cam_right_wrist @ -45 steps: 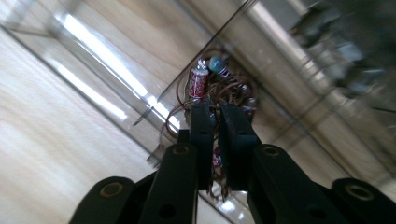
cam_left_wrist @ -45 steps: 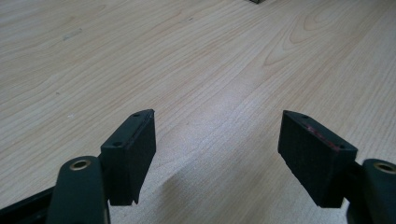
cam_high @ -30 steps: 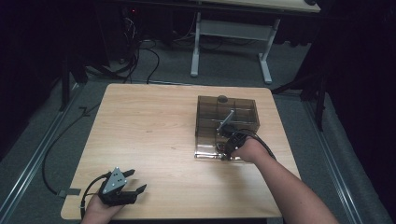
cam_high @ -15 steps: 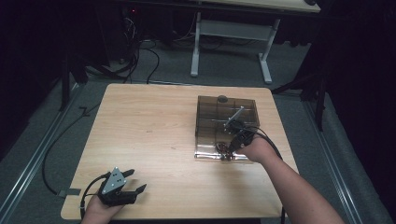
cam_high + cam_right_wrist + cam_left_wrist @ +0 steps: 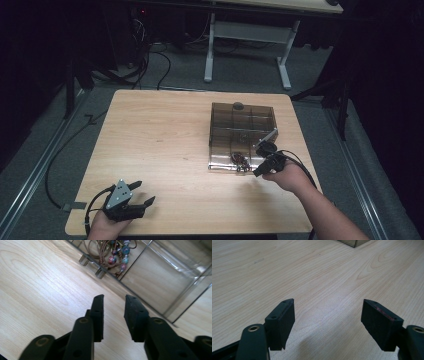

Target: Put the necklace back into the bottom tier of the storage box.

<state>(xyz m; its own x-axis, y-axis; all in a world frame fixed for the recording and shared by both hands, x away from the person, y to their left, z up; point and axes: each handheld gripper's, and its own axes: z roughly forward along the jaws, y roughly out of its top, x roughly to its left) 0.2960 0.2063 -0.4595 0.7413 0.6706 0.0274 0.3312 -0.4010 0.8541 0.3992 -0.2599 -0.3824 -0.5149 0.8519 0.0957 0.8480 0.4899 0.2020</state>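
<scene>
Right tool just off the near corner of the clear box, nothing in its grip

Nearest, the left tool (image 5: 131, 199) rests on the table (image 5: 165, 135) well apart from the clear box (image 5: 242, 135), jaws wide and empty. The right tool (image 5: 113, 305) sits just beside the box's near edge; its jaws have just been opening, part-way apart, nothing between them. Inside the box's near compartment lies the beaded cord bracelet (image 5: 113, 251).
</scene>
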